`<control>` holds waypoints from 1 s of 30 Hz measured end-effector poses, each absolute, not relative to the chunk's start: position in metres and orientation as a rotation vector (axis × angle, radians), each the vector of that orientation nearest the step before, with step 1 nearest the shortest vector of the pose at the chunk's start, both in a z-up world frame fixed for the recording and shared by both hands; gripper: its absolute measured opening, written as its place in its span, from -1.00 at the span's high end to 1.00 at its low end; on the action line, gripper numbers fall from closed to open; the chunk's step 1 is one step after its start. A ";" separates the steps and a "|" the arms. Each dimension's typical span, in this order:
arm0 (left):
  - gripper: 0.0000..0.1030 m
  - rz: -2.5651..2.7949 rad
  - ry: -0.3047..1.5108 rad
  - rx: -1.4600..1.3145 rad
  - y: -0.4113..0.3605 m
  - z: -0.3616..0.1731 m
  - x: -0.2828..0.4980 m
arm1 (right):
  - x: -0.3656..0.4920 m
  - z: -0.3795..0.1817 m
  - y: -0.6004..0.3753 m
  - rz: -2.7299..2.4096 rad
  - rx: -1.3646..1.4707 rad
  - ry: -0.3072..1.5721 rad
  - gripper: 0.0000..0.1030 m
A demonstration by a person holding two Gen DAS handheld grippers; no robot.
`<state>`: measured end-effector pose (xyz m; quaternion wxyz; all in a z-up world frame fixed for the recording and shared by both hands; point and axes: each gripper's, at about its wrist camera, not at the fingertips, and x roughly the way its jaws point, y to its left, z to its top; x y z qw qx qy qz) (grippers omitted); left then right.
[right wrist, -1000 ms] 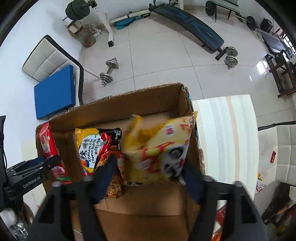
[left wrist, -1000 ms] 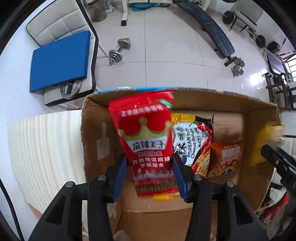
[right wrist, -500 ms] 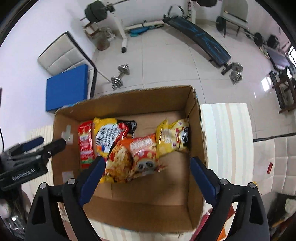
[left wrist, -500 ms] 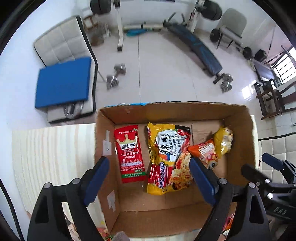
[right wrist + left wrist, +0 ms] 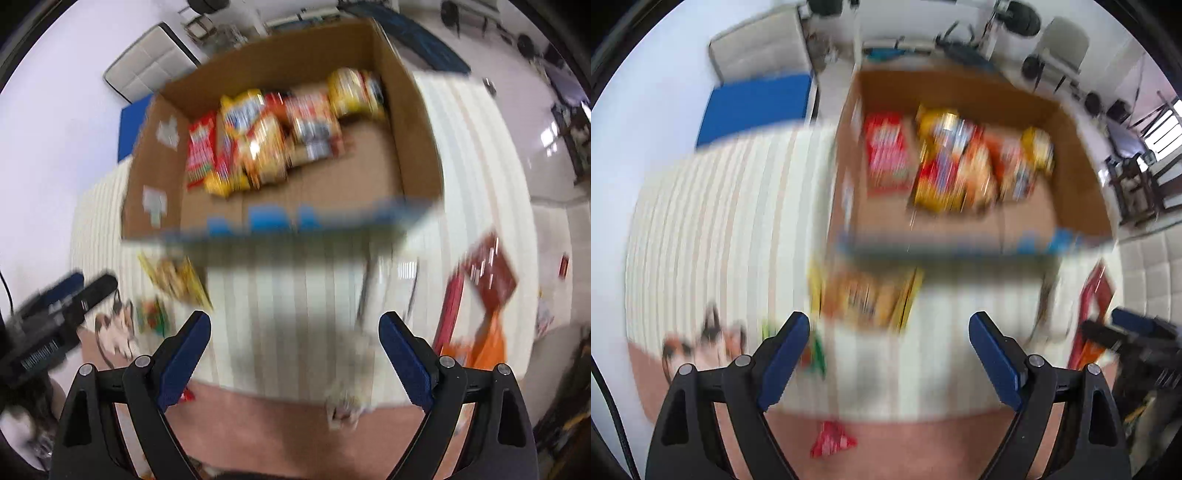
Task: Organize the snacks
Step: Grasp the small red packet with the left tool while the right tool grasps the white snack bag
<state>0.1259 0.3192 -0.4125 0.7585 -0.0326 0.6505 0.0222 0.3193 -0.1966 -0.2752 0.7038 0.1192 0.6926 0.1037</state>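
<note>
Both views are motion-blurred. A cardboard box [image 5: 1071, 147] [image 5: 147, 184] stands on the striped tablecloth and holds several snack packets: a red one [image 5: 888, 158] [image 5: 201, 147], a yellow-red noodle bag [image 5: 945, 162] [image 5: 251, 144], an orange one and a yellow one [image 5: 1038, 147] [image 5: 351, 92]. My left gripper [image 5: 888, 354] is open and empty, in front of the box above a yellow-orange packet [image 5: 864, 295] on the cloth. My right gripper [image 5: 295, 350] is open and empty, also in front of the box.
Loose packets lie on the cloth: a yellow packet [image 5: 173, 277], a green one [image 5: 153, 315], a small red one [image 5: 831, 441], dark red and orange ones at the right [image 5: 487, 273]. The left gripper body shows at the left of the right wrist view [image 5: 55, 317]. Gym gear stands on the floor beyond.
Both grippers let go of their packets, which now lie in the box, and have pulled back from over the box to in front of it, open.
</note>
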 end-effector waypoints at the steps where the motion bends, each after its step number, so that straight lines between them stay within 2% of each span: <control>1: -0.72 0.060 1.444 -0.082 0.322 -0.424 0.111 | 0.308 -0.284 -0.199 0.221 0.278 1.562 -0.84; 9: -0.72 0.156 1.625 -0.214 0.351 -0.493 0.008 | 0.244 -0.354 -0.219 0.130 0.361 1.716 -0.84; 21: -0.72 0.232 1.701 -0.386 0.382 -0.536 -0.036 | 0.225 -0.415 -0.221 0.068 0.428 1.809 -0.82; 25: -0.72 0.243 1.708 -0.407 0.383 -0.542 -0.040 | 0.227 -0.418 -0.218 0.041 0.420 1.796 -0.57; 27: -0.72 0.247 1.704 -0.412 0.385 -0.544 -0.043 | 0.228 -0.415 -0.216 0.028 0.396 1.787 -0.28; 28: -0.72 0.247 1.703 -0.413 0.385 -0.544 -0.044 | 0.230 -0.415 -0.215 0.025 0.391 1.785 -0.20; 30: -0.72 0.247 1.705 -0.417 0.384 -0.546 -0.046 | 0.229 -0.414 -0.215 0.025 0.388 1.783 -0.17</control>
